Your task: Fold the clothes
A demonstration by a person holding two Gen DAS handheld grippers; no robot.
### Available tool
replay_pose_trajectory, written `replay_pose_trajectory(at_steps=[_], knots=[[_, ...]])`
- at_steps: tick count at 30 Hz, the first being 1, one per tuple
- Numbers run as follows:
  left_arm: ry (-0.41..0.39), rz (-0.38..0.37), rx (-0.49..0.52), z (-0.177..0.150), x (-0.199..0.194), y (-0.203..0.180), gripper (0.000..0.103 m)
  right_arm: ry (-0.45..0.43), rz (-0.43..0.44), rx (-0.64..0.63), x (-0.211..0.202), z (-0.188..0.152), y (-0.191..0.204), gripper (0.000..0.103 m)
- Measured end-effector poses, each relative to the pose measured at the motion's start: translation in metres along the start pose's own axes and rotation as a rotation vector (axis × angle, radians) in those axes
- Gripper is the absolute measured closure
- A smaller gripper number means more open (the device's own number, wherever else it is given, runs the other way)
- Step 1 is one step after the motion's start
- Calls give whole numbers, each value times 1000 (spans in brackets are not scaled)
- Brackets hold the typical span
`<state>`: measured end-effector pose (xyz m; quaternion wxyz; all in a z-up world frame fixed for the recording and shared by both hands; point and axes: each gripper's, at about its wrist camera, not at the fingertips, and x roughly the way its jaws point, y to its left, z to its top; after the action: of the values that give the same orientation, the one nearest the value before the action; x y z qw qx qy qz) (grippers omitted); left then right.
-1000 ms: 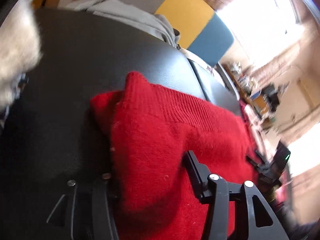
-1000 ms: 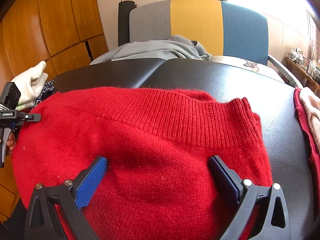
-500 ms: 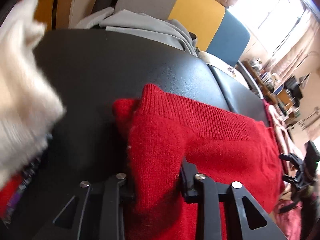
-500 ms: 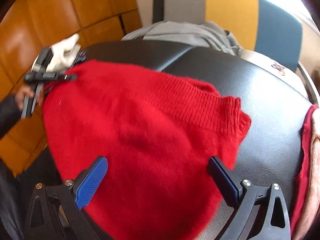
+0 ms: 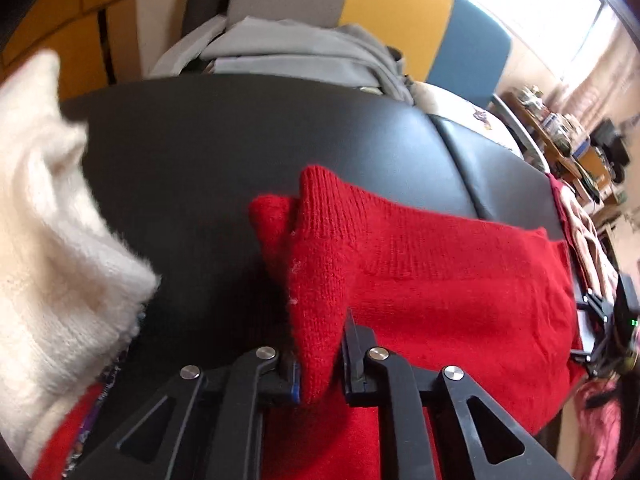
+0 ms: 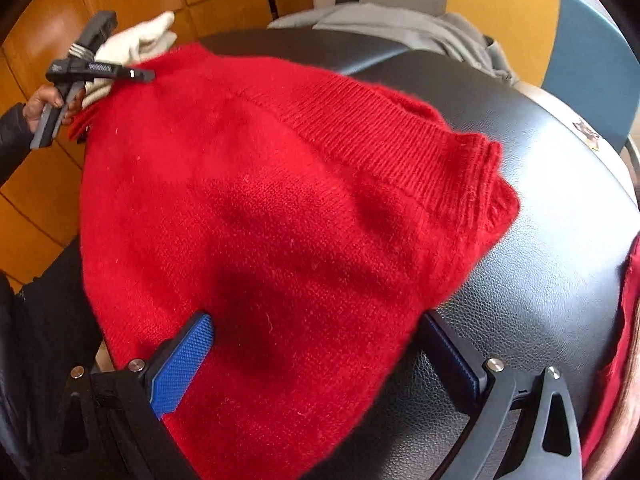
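A red knitted sweater [image 5: 432,280] lies on a black leather surface [image 5: 224,152]. My left gripper [image 5: 318,364] is shut on a pinched corner of the sweater near its ribbed hem. In the right wrist view the sweater [image 6: 280,208] is spread and bulging, with the ribbed hem toward the far right. My right gripper [image 6: 316,344] is open, its blue-padded fingers [image 6: 184,360] wide apart with the sweater's near edge lying between them. The left gripper [image 6: 100,72] shows there at the sweater's far left corner.
A white fluffy garment [image 5: 48,240] lies at the left. A grey garment [image 5: 304,52] is piled behind the black surface, against a grey, yellow and blue chair back [image 5: 396,12]. Pink and red clothes [image 5: 580,224] lie at the right edge. Wooden panels [image 6: 40,184] stand at the left.
My left gripper closed on the sweater's corner and swung left. The right gripper stayed open and turned right, and the sweater's right hem corner drew in.
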<state>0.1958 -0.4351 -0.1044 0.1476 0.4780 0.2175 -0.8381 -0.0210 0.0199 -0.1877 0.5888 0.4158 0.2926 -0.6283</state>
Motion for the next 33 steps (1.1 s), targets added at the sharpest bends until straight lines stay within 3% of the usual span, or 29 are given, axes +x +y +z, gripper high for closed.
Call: replay_pose_trajectory(at_steps=[3,6,8,12,17,19,22,23,25,27,28,29,30,33], knots=[[-11,112,66,-7,3,0,70,-51,-20,23,-1,-6,1,0],[-24,155,129,-18,2,2,53,-78,-30,37,-1,-9,2,0],[-39,159,142,-22,1,5,47,-78,-39,39,-2,-10,3,0],[-34,96,117,-29,9,17,46,-17,-48,55,-6,0,9,0],[-9,-10,38,-29,14,29,50,-89,-57,-4,-47,19,25,0],[-1,-78,12,-31,10,30,52,-75,-56,-51,-52,27,30,0],[22,-216,-29,-35,8,33,38,-16,-38,-89,-41,37,24,0],[24,-223,-28,-37,9,32,32,8,-27,-97,-35,39,20,1],[19,-161,18,-40,15,30,30,75,-7,-122,-22,41,15,1],[8,-154,37,-41,18,27,27,119,-3,-126,-11,36,13,1],[2,-155,42,-41,19,25,28,141,2,-123,-5,35,12,1],[1,-176,51,-41,19,22,42,156,7,-120,0,33,10,0],[10,-214,53,-39,20,18,67,146,12,-113,1,31,9,0],[4,-277,-45,-33,20,22,79,124,16,-89,1,27,7,0]])
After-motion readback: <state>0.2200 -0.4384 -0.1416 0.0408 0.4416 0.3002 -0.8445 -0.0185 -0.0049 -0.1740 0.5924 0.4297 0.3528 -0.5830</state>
